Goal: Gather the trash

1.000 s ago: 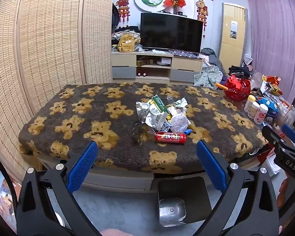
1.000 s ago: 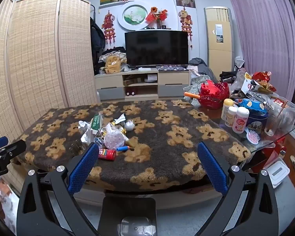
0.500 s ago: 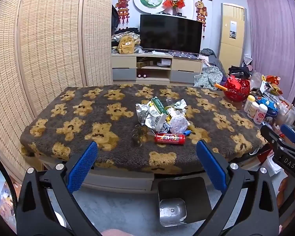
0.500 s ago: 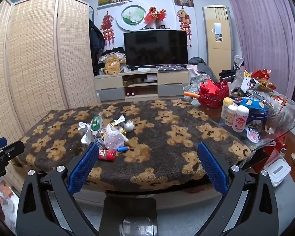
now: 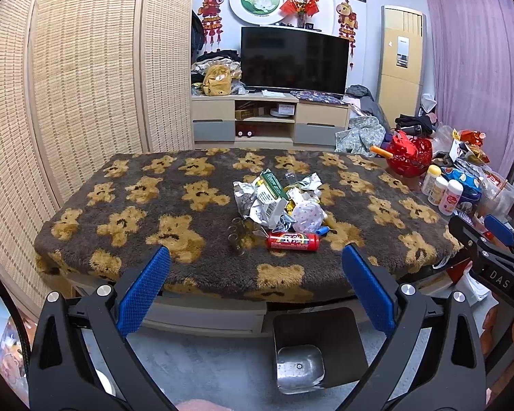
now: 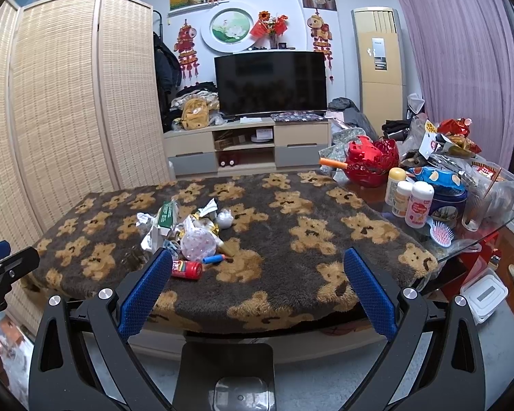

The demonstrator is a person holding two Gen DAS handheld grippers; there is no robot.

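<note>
Claws both hung spread and empty short of the counter (image 5: 85,239), the left claw (image 5: 255,274) squarely facing the sideways-lying red can (image 5: 292,241), the right claw (image 6: 257,279) offset to its right.

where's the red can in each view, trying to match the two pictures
Left wrist view: the red can lies on its side at the near edge of the trash pile, just right of centre, in full view between the open tool's fingers.
Right wrist view: the red can sits left of centre, its left end hidden behind the left blue pad.
Shared landmark: the small blue cap beside it.
</note>
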